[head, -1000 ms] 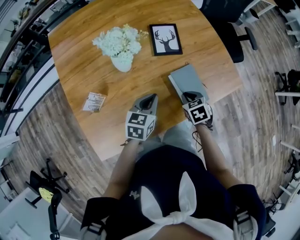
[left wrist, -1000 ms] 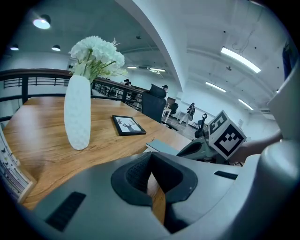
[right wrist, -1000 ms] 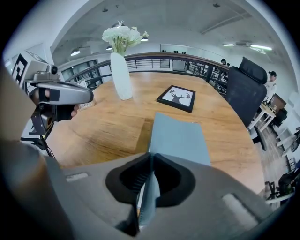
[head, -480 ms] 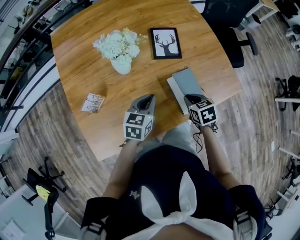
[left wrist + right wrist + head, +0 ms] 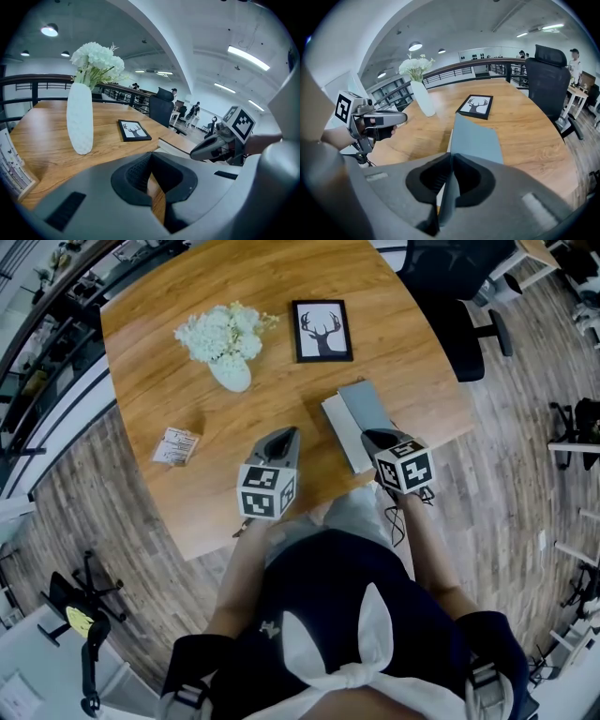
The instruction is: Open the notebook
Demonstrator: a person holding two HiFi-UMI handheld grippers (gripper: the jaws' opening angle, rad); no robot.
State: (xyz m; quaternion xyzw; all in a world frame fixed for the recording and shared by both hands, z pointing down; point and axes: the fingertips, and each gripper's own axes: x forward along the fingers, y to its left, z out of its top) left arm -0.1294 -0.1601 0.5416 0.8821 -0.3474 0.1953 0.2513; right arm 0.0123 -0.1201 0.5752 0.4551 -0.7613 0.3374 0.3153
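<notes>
- Your right gripper [image 5: 452, 157] is pinched shut on the near edge of the grey cover [image 5: 476, 140] of the notebook [image 5: 349, 420]. The sheet runs up between the pads and stands tilted above the pages.
- Your left gripper [image 5: 151, 157] is closed with nothing in it. It hangs over bare table [image 5: 159, 381] just left of the notebook, not touching it.
- The notebook lies at the right near edge of the table, between you and the framed deer picture [image 5: 322, 331]. The vase of white flowers [image 5: 225, 343] stands well apart to the left.
- The cover looks thin and light, and it will probably flex rather than swing as a stiff board. The free edge you already hold seems the right place to grip.
- The book itself looks light enough to slide or lift with the cover, so the idle gripper could pin the pages.
- Compared with a second ago, the right gripper sits higher. The cover is raised further, and a wider white strip of pages shows along its left side. The left gripper has hardly moved.
</notes>
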